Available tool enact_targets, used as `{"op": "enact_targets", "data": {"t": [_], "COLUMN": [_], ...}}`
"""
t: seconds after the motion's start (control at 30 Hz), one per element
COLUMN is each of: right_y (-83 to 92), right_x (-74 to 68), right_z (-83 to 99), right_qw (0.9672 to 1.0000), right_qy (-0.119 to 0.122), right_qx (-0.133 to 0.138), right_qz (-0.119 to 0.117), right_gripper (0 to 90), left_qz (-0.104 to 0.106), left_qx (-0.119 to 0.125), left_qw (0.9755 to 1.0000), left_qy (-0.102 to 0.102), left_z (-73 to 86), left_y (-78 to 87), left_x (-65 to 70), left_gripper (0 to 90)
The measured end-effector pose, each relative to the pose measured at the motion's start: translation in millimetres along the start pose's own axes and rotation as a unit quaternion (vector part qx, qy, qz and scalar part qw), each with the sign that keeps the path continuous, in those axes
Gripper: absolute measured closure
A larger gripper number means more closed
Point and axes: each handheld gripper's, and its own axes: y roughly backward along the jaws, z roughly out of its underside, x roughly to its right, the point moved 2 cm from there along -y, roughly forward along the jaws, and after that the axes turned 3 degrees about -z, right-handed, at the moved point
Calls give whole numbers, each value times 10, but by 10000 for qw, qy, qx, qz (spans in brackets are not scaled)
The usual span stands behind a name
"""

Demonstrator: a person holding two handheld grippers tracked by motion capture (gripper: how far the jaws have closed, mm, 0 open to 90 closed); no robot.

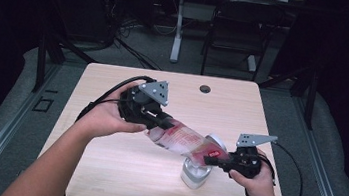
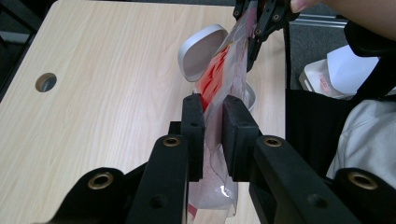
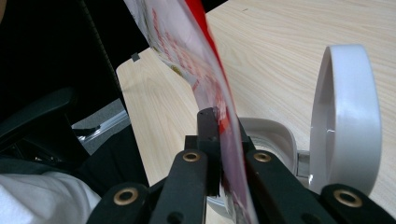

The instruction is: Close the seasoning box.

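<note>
Both grippers, left gripper (image 1: 155, 120) and right gripper (image 1: 214, 159), clenched your clear red-printed plastic pouch (image 1: 185, 141) at frame centre, above the open white lidded container (image 1: 195, 176); nothing looked emptied yet.

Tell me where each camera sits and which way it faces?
High view: above the person's side, looking down at the table; both forearms show.
Left gripper view: rides the left hand-held gripper, looking along its jaws at the pouch.
Right gripper view: rides the right hand-held gripper, facing the white container.
All share the pouch.
</note>
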Motion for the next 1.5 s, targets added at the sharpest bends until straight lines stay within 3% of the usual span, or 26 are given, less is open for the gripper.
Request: {"op": "enact_targets", "data": {"t": [0.53,1.23,1.5], "right_y": [-55,-118,-130], "right_x": [-27,-79,-78], "right_z": [-26,-120,-134], "right_qw": [9999,9997,9994], "right_qy": [46,192,163], "right_qx": [56,143,300], "right_qz": [81,92,103], "right_gripper": [894,890,852], "left_qz": [-41,-66,-59], "left_qx": [63,214,317], "left_qw": [9999,9985,9976], "left_qy": [71,496,612], "left_z": [103,528,675], "left_y": [43,45,36], "left_x": [0,-19,-22], "left_gripper": [800,773,779]}}
